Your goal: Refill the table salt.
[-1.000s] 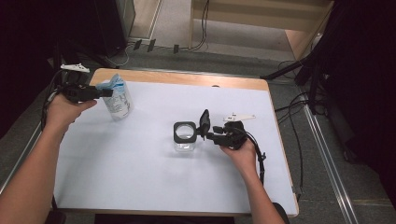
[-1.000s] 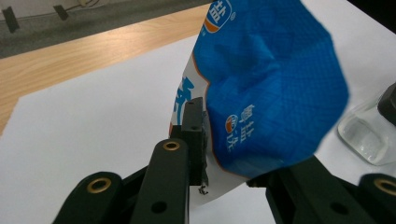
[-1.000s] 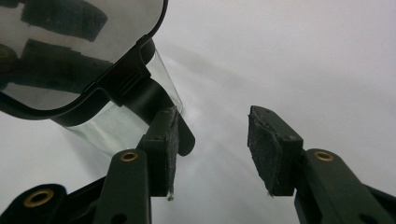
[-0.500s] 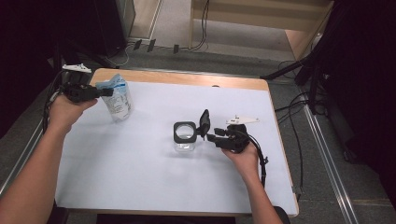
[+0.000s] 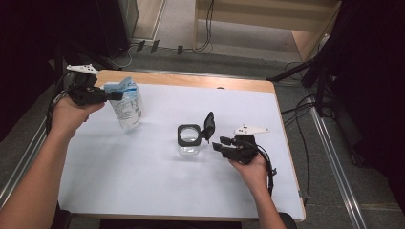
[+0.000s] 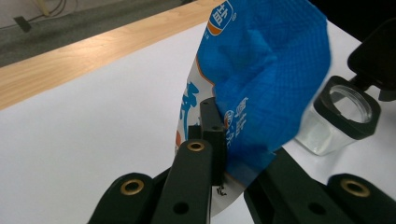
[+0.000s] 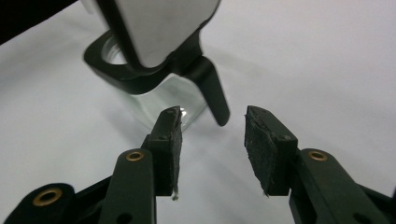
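We find the blue-topped pouch (image 5: 126, 102) at the table's (image 5: 143, 191) far left, its top edge pinched in the left gripper (image 5: 114, 96). The clear jar (image 5: 189, 140) stands mid-table, just beyond the right gripper (image 5: 217, 144), whose empty jaws have been narrowing.

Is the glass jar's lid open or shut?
Open: the black lid stands flipped up beside the glass jar, mouth uncovered.

The left tool (image 5: 112, 96), at far left, is clamped tight, its forearm reaching in from the near-left corner. The right tool (image 5: 218, 144), at centre right, has its jaws apart, just closing slightly with nothing between them.
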The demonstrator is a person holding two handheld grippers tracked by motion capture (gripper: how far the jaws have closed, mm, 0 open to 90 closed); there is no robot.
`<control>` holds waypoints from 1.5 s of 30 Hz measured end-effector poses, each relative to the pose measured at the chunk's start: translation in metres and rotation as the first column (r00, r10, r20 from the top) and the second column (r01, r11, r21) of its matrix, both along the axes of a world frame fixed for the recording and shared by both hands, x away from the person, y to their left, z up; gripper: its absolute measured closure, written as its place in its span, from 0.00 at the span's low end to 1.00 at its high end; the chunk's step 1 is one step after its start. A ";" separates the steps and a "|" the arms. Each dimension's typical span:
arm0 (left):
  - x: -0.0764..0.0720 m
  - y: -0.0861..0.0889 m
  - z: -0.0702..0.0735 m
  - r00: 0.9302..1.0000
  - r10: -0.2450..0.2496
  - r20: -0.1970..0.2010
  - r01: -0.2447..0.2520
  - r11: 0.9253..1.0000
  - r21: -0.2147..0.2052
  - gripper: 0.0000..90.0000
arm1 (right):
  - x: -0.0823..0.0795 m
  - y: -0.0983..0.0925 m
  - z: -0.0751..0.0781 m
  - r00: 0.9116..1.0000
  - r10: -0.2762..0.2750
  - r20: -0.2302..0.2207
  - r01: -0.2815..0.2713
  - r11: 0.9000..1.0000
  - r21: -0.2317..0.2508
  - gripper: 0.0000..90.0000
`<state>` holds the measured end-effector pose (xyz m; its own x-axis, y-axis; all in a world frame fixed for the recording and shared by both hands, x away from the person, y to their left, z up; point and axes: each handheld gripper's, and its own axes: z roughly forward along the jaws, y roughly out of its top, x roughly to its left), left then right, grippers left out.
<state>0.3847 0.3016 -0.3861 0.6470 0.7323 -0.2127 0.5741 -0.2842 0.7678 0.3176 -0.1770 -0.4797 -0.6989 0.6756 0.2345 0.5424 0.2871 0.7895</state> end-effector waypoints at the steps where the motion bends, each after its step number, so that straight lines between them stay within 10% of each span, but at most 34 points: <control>1: 0.000 0.000 0.000 1.000 0.000 0.000 0.000 1.000 0.000 1.00 | -0.003 0.001 0.001 1.000 0.010 -0.003 -0.010 1.000 0.002 0.66; 17: -0.027 -0.021 0.007 0.995 -0.091 -0.026 0.091 0.995 -0.035 1.00 | -0.040 0.035 0.005 0.986 0.169 0.003 -0.169 0.986 0.002 0.72; 35: -0.050 -0.035 0.011 0.989 -0.142 -0.032 0.141 0.990 -0.026 1.00 | -0.039 0.105 0.000 0.948 0.316 0.045 -0.316 0.949 -0.006 0.69; 45: -0.063 -0.034 0.019 0.989 -0.142 -0.050 0.140 0.989 -0.052 1.00 | -0.024 0.144 -0.012 0.947 0.318 0.040 -0.318 0.948 0.000 0.68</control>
